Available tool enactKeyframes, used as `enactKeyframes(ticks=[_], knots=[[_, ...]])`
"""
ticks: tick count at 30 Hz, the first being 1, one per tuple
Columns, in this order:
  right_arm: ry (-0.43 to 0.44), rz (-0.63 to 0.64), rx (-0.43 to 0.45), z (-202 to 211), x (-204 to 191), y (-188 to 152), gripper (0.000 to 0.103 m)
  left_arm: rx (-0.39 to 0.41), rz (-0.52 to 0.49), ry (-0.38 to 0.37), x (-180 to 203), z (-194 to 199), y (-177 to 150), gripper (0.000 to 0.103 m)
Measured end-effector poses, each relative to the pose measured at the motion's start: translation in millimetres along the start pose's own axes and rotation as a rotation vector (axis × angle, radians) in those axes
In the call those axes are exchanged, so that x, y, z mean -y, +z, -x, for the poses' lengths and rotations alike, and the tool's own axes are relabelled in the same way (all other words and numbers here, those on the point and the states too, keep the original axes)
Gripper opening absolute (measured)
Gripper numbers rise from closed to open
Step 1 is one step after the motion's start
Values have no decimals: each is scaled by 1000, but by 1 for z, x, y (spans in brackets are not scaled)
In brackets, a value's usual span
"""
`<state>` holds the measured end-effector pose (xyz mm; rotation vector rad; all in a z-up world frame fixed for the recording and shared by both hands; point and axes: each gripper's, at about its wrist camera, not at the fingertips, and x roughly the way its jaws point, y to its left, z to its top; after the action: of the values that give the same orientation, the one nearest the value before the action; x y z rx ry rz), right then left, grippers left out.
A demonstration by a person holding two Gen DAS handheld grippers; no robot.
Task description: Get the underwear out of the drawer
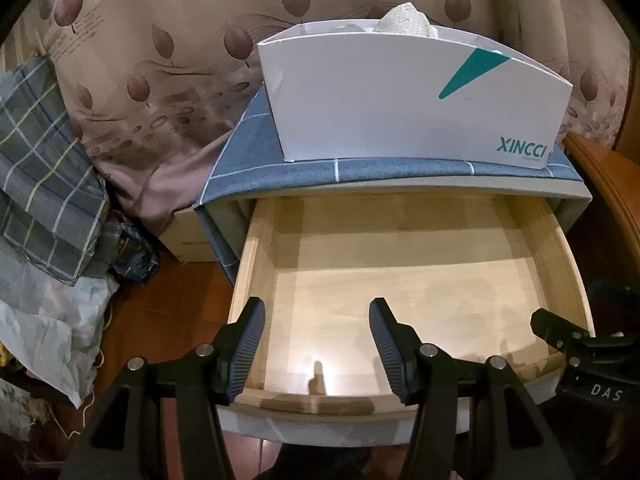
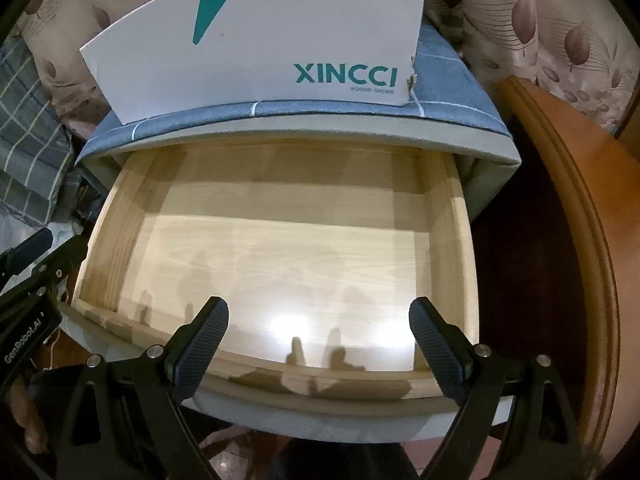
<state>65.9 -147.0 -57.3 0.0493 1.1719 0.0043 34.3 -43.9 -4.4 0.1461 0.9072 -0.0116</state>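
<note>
Right now your left gripper (image 1: 317, 320) and right gripper (image 2: 319, 320) hang spread wide, grasping nothing, above the drawer (image 2: 280, 240).

Left tool (image 1: 316, 316) angled steeply down, jaws wide apart, nothing btwn the pads. Right tool (image 2: 319, 314) likewise pitched down w/ jaws spread wide, empty. Both sit side by side, close, not touching.
</note>
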Motion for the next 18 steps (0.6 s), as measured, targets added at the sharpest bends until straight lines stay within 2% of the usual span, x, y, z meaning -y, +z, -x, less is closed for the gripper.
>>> enactKeyframes(ticks=[11, 18], knots=[[-2, 3, -12, -1, -1, 1, 90, -23, 32, -31, -5, -2, -2, 56], [-10, 6, -14, -1, -2, -1, 90, -20, 8, -34, -1, -1, -3, 56]])
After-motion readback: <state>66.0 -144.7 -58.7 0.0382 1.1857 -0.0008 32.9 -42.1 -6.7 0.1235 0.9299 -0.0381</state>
